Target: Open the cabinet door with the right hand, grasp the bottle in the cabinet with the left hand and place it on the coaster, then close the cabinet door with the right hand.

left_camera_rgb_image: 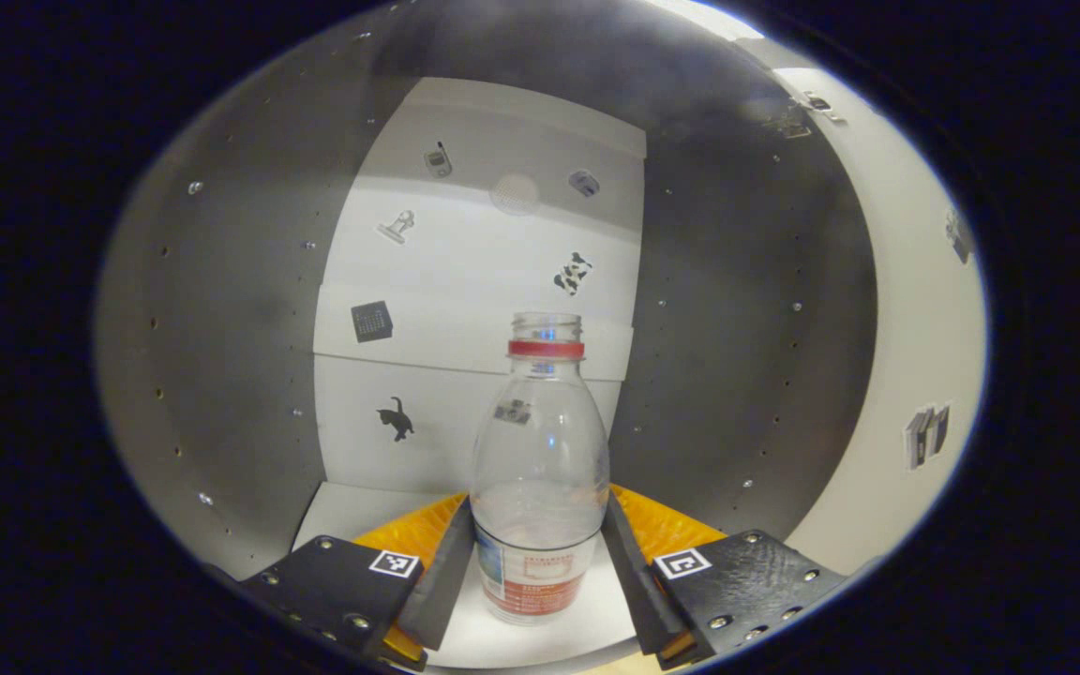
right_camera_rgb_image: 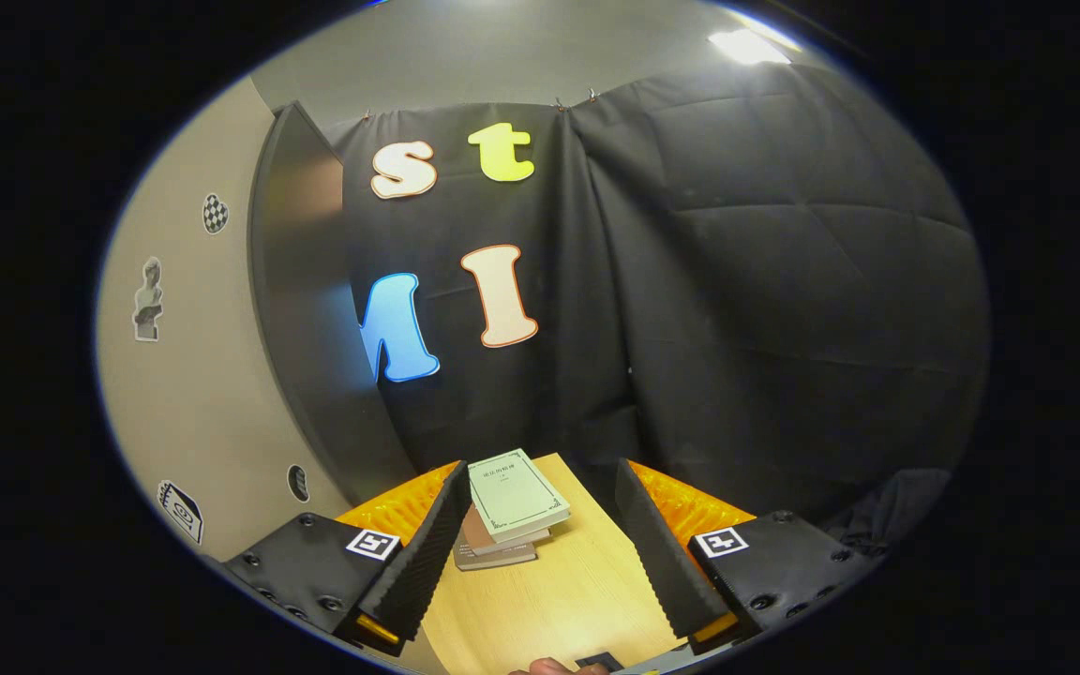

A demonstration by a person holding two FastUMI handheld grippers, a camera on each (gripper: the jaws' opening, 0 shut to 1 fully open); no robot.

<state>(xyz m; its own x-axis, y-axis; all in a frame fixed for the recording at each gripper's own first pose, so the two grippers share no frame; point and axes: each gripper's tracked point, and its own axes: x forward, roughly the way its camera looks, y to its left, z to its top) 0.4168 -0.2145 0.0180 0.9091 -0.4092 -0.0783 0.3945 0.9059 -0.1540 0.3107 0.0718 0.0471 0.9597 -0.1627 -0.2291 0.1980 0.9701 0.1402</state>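
Grasp step: left hand-held gripper (left_camera_rgb_image: 540, 562) open, straddling clear plastic bottle (left_camera_rgb_image: 540, 478) inside cabinet (left_camera_rgb_image: 465, 272), not yet pinching; next, close on bottle and withdraw toward coaster.

The bottle's (left_camera_rgb_image: 540, 469) base got cut off behind the left claw's (left_camera_rgb_image: 538, 572) fingers, so couldn't tell if they actually touched it. Label print was too small to read. In the right gripper view, the lower books (right_camera_rgb_image: 493, 548) hid under the top one.
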